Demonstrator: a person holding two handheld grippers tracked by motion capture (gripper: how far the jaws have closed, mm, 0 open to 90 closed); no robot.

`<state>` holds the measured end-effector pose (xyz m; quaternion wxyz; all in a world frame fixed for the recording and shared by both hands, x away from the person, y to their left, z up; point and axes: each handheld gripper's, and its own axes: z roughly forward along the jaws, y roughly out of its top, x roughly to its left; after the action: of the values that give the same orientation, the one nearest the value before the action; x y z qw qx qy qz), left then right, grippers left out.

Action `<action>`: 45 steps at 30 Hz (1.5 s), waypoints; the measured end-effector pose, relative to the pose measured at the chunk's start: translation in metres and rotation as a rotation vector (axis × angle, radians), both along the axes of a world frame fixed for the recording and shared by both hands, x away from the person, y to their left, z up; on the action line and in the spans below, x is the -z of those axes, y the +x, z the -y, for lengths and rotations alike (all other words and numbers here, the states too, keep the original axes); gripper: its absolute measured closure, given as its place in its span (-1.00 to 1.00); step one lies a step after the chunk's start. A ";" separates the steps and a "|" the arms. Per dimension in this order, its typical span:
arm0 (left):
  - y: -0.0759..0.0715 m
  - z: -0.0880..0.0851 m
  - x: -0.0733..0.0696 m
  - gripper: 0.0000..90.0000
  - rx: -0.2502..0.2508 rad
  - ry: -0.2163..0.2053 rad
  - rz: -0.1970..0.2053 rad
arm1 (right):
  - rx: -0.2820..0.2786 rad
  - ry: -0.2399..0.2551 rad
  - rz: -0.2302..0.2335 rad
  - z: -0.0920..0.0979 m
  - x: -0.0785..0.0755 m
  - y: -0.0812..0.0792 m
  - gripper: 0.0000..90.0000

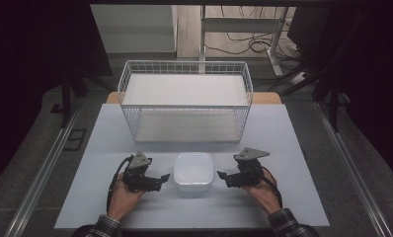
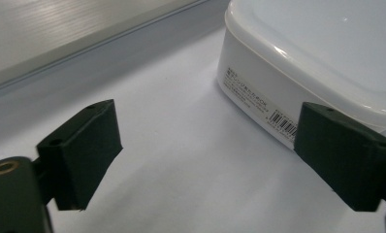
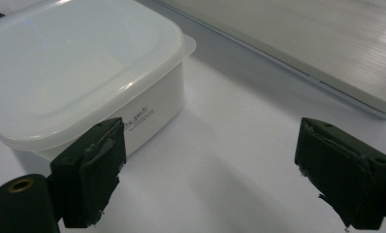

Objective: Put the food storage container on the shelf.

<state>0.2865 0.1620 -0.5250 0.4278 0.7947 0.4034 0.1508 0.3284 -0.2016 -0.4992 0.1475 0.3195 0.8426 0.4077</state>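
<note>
The fingers [image 2: 79,155] of the left gripper [image 1: 157,178] stand wide apart with nothing between them but bare bench; one finger lies just beside the labelled side wall of the white lidded container [image 1: 193,171], and I cannot tell whether it touches. The right gripper [image 1: 224,177] is equally spread, its fingers [image 3: 91,172] empty, one of them close against the container's near corner under the lid's rim, the other well out over open bench. So neither tool has hold of anything, and both point inward at the container from opposite sides. The container sits closed and upright on the bench [image 1: 135,207], near its front edge, between the two grippers, with each hand resting low on the surface. Behind it stands the white wire rack [image 1: 184,101], its two shelves bare. Judging from this, the work is at its very start: the approach is made, but the grasp, the lift and any placing, probably onto the rack, all remain to be done.
</note>
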 end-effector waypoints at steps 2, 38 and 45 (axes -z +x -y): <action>0.000 -0.001 0.000 -0.82 0.013 0.000 0.022 | -0.004 0.009 0.005 0.001 -0.002 0.000 -0.76; 0.032 0.040 -0.020 -0.64 0.244 -0.109 -0.237 | -0.141 0.067 -0.307 -0.049 -0.011 0.014 -0.54; 0.016 0.029 -0.029 -0.11 0.193 -0.137 -0.279 | -0.110 0.086 -0.351 -0.036 -0.020 0.004 0.06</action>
<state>0.3022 0.1328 -0.4964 0.4333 0.8119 0.3901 -0.0302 0.3323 -0.1660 -0.4792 -0.0379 0.3449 0.8535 0.3888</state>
